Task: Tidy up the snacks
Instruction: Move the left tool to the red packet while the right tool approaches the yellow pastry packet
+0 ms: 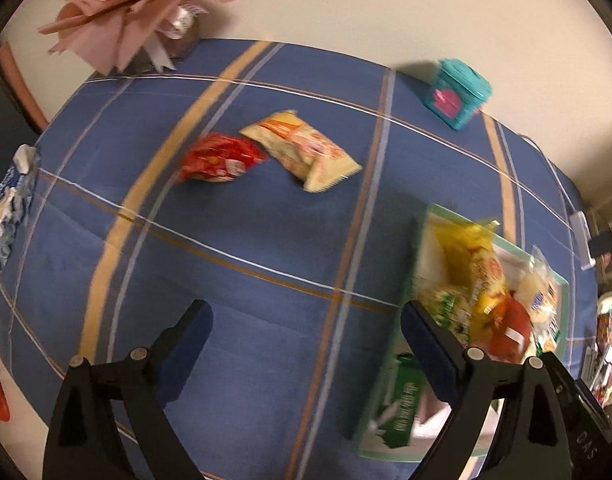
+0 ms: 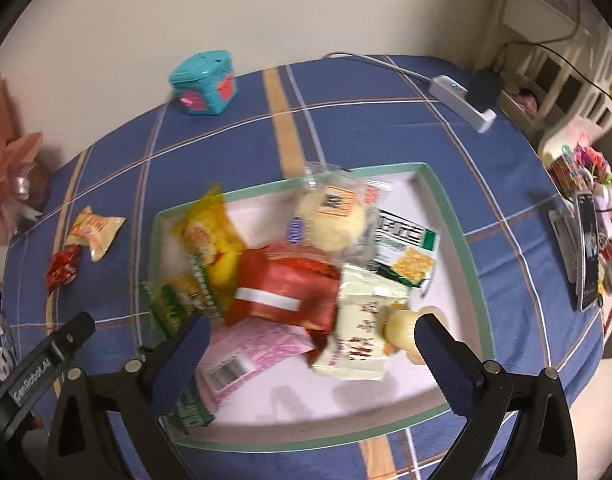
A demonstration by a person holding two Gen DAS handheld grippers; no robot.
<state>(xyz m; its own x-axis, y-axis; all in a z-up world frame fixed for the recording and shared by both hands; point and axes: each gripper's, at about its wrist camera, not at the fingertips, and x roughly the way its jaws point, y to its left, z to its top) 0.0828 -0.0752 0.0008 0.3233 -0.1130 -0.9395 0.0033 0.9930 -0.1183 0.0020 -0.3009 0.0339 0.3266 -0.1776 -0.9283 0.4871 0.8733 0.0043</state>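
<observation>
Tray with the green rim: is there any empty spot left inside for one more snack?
Yes. The tray has bare floor along its near edge, below the pink packet and the cream packet, and in its far right corner. The middle and left side are crowded with piled snacks.

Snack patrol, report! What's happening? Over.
Both grippers open, empty. Tray piled with snacks. Red packet, yellow packet loose on cloth. Nothing blocking.

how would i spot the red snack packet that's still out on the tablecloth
Start at the blue striped tablecloth and look left of the green-rimmed tray full of snacks. Two packets lie loose there side by side. It is the small red packet, not the longer pale yellow packet beside it.
</observation>
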